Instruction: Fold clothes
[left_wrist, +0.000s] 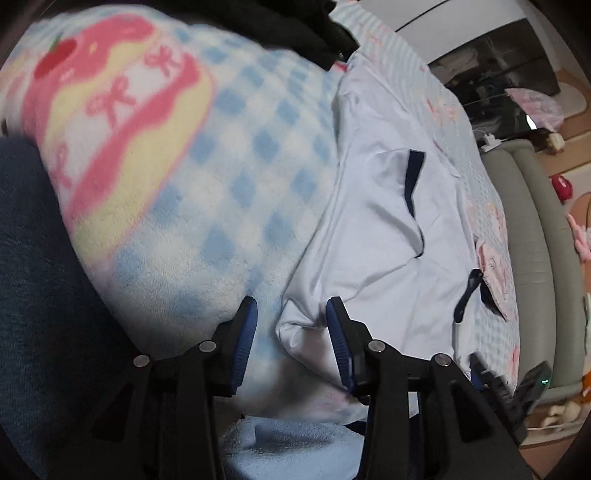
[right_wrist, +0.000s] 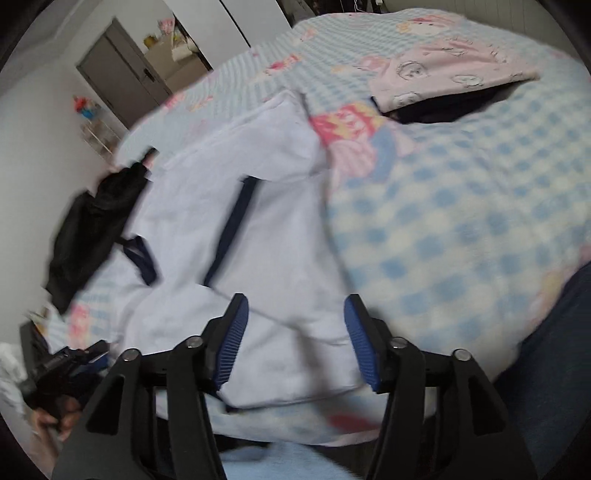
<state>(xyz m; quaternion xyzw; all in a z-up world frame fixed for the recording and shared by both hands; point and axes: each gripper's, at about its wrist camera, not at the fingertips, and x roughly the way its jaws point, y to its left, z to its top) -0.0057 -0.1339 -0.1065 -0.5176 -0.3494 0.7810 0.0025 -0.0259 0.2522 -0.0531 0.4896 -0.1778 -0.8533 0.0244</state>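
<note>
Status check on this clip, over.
Left gripper open, right gripper open. White shirt flat on bed, partly folded. Black garment beside it.

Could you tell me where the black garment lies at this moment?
In the right wrist view the black garment lies at the left, against the white shirt, on the checked blanket.

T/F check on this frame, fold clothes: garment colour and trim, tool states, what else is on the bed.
1. The white garment has dark navy trim. True.
2. The left tool is clamped shut on the garment. False: its pads stand apart, and only a bunched edge of the white cloth lies between them.
3. The right tool is open above the white cloth. True.
4. The garment lies on a bare wooden table. False: it lies on a blue-and-white checked blanket.
5. A black garment lies beside the white one. True.
</note>
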